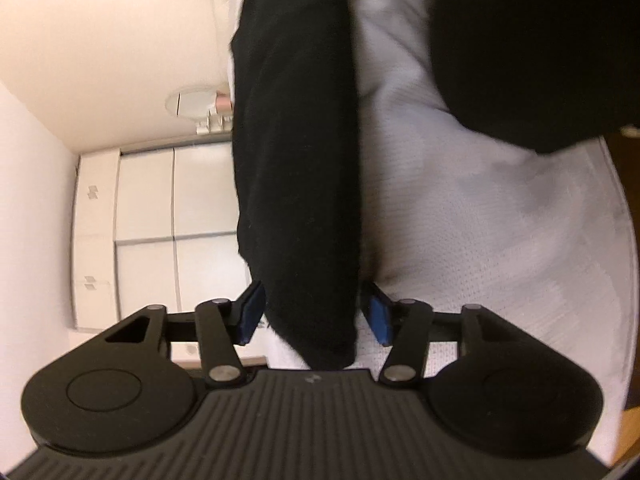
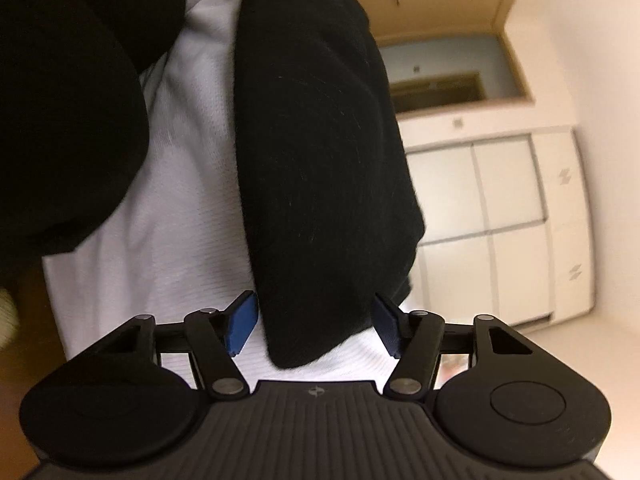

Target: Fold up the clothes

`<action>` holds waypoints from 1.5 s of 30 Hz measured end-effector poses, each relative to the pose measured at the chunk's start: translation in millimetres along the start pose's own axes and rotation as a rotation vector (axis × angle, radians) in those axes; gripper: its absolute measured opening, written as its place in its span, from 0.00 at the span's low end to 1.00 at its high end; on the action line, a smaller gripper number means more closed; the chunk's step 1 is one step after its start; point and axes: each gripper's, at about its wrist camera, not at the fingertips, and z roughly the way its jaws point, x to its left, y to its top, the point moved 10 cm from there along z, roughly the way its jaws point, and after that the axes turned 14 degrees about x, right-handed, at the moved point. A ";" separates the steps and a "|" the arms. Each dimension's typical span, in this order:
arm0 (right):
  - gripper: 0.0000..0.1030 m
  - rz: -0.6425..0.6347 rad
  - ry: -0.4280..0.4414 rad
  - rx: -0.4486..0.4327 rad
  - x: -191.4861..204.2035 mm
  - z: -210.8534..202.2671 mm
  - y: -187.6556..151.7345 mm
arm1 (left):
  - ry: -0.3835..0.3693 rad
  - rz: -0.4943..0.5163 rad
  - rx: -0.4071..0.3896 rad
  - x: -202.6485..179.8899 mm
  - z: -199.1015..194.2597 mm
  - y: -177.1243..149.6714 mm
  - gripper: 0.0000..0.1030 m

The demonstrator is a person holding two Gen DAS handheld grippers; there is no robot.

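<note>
A white mesh garment with black sleeves hangs in front of both cameras. In the left wrist view a black sleeve [image 1: 296,152] runs down between the blue pads [image 1: 379,314] of my left gripper [image 1: 316,314], with the white body [image 1: 472,220] to its right. The jaws stand apart around the cloth. In the right wrist view the other black sleeve [image 2: 320,168] runs down between the blue pads [image 2: 242,324] of my right gripper [image 2: 316,326], the white body [image 2: 180,216] to its left. Those jaws also stand apart. Whether either pad presses the cloth is unclear.
White cabinet doors [image 1: 160,232] and a cream ceiling with a round lamp [image 1: 196,102] show behind the cloth in the left wrist view. White cabinets [image 2: 500,220] and a wooden-framed recess [image 2: 452,72] show in the right wrist view. More black cloth [image 2: 68,120] fills the upper left.
</note>
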 end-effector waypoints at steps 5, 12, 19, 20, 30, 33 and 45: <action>0.09 0.006 0.054 0.005 -6.5 4.4 7.1 | -0.082 -0.067 0.009 18.7 -3.1 -4.4 0.16; 0.07 0.300 0.280 -0.012 -115.0 -33.8 9.9 | -0.342 -0.511 0.041 145.1 6.6 -14.8 0.14; 0.07 0.481 0.555 -0.045 -235.4 -4.2 21.6 | -0.574 -0.859 0.077 255.4 82.7 -32.3 0.14; 0.07 0.503 0.594 -0.050 -252.4 4.5 22.1 | -0.616 -0.912 0.085 269.0 98.9 -35.5 0.14; 0.12 0.768 0.856 0.076 -368.8 223.8 38.4 | -0.900 -1.296 0.376 305.7 322.1 -50.0 0.23; 0.46 0.943 0.825 0.184 -370.9 302.6 38.6 | -0.898 -1.385 0.508 279.5 377.8 -61.2 0.30; 0.59 1.546 1.273 0.329 -261.9 382.8 -7.1 | -1.240 -1.713 0.559 177.3 409.1 -91.3 0.52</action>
